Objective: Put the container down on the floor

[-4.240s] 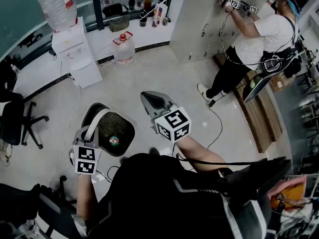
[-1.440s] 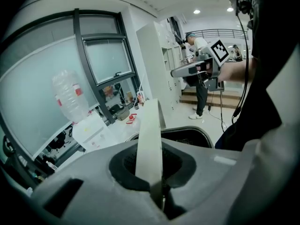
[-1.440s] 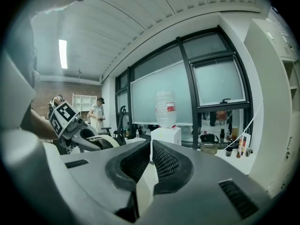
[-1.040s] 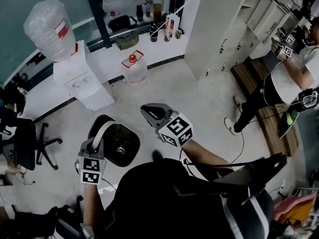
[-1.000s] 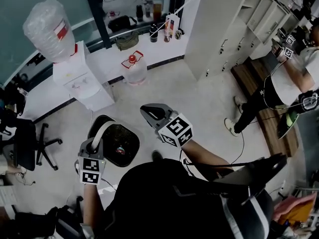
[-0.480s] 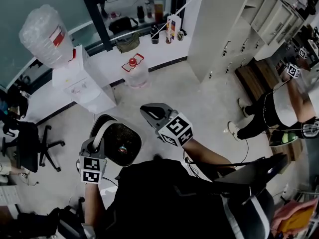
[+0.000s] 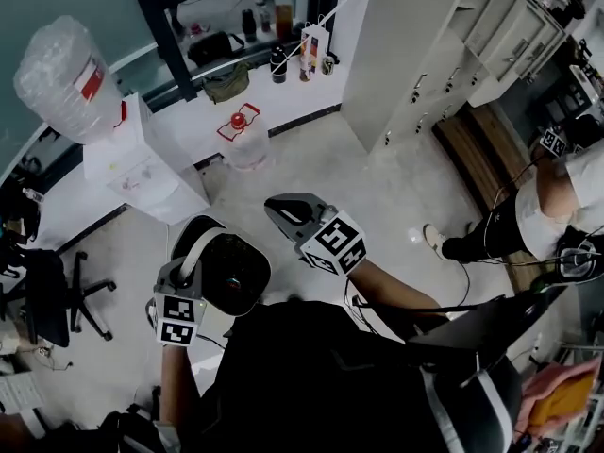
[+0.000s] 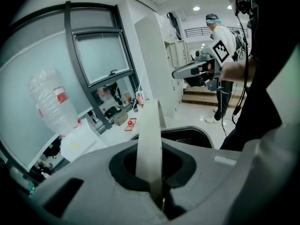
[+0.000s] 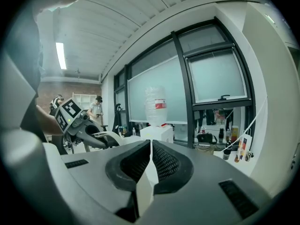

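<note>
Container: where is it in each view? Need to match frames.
Head view: container centre-left, held by its white handle in the left gripper.
Left gripper view: handle clamped in the jaws, dark container rim behind.
Right gripper view: only the handle shows, left of centre.
Shared landmark: water jug on the dispenser.

The black container (image 7: 226, 274) hangs over floor nearer the foot of the water dispenser (image 7: 142, 173) than four seconds ago, and the person in the white shirt (image 7: 557, 201) no longer reaches up to the lockers (image 7: 415, 36), showing only partly at the head view's right edge
</note>
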A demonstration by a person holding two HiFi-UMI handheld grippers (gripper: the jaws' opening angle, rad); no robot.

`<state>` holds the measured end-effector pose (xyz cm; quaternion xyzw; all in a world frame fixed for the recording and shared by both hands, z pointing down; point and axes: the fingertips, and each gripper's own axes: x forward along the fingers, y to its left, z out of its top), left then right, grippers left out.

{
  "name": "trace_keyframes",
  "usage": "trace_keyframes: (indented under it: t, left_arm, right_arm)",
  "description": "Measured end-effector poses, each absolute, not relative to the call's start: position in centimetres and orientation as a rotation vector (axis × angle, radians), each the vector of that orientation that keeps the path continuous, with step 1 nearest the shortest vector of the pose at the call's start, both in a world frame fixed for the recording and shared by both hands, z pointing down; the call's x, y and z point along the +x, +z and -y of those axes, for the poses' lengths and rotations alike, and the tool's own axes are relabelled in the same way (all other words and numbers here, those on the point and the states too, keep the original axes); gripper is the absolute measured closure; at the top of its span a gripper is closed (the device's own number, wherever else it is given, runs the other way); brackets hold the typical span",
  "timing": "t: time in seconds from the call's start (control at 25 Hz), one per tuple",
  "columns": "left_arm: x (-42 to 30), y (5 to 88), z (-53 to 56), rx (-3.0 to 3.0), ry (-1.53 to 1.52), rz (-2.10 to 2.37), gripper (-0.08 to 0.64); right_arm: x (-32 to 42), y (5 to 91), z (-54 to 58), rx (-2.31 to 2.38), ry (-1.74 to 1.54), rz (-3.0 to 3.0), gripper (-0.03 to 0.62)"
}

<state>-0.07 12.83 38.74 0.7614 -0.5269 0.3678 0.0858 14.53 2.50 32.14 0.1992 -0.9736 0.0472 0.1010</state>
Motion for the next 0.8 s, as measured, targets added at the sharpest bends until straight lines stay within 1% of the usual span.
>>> trace_keyframes:
  t: [0.4, 0.8]
  left_arm:
    - [-3.8, 38.8, -6.3, 2.395, 1.127, 1.453, 0.541]
    - [-8.0, 39.3, -1.0, 2.501, 1.172, 1.332, 0.541]
  right_arm:
    - [8.8, 31.0, 2.0, 0.604, 0.098, 2.87, 0.583]
    - [1.9, 31.3, 4.3, 0.484, 0.041, 2.824, 0.582]
